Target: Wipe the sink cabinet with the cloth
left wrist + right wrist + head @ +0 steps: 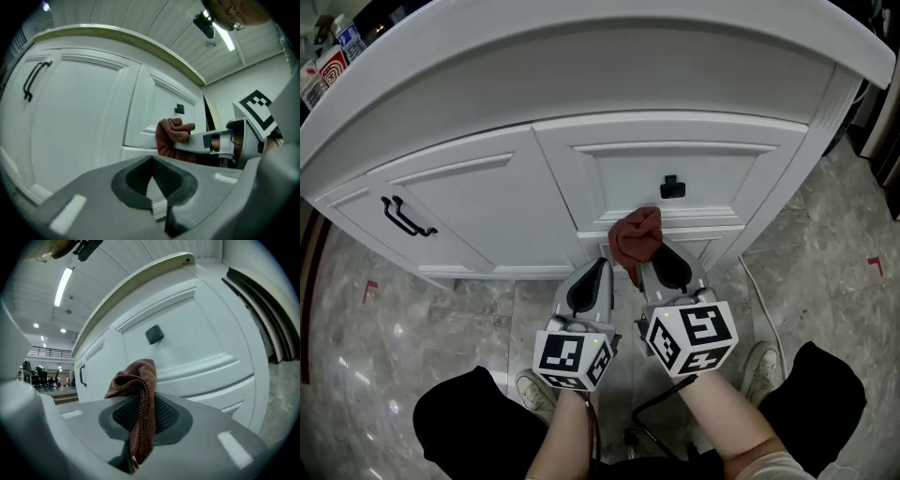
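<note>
Forearms low in the head view hold both grippers side by side, pointing at the cabinet (487,192). The right gripper (659,261) has its jaws clamped on the brown cloth (636,234), which is bunched against the white front just below the black knob (672,187). The left gripper (598,269) is just beside it, with its jaws together and nothing between them. A black handle (406,217) is well off to the left.

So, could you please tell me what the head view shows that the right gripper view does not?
Only the head view shows the left hand-held gripper and the person's shoes. Only the right gripper view shows the ceiling light and the right hand-held gripper with its jaws shut on the cloth. Both show the cloth, the white cabinet and its black knob.
</note>
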Motion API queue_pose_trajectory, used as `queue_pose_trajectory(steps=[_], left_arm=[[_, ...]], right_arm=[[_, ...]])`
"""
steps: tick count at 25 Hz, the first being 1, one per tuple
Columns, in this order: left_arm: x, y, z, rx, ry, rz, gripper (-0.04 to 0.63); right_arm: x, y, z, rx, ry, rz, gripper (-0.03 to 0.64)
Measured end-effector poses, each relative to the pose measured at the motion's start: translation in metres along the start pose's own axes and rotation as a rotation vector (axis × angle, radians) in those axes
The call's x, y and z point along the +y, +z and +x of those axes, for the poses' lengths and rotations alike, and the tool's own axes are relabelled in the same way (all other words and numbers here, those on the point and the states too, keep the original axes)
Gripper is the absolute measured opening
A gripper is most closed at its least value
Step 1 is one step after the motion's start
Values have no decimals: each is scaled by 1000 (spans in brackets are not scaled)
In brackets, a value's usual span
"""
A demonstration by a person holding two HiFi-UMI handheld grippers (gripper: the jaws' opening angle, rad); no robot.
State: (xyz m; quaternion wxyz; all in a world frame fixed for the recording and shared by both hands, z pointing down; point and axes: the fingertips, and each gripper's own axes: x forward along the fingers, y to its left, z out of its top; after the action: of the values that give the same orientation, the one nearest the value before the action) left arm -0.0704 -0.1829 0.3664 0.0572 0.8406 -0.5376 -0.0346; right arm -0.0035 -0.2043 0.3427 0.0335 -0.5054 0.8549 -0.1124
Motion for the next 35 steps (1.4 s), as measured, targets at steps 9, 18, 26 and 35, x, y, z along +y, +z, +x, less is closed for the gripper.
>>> queue_pose_trajectory(steps=[9,18,26,35], left_arm=[[60,-4,-31,20,94,16,0],[58,-11,-27,20,66,10,0],[31,-18,-13,41,9,17,0],[-7,-22,6,45,-62,20,0]], right_arm=[[55,-65,46,111,88,-41,87],[37,-73,47,90,50,-27,89],[-3,-73,29,97,-21,-12,89],[-57,-64,2,98,-98,13,91]])
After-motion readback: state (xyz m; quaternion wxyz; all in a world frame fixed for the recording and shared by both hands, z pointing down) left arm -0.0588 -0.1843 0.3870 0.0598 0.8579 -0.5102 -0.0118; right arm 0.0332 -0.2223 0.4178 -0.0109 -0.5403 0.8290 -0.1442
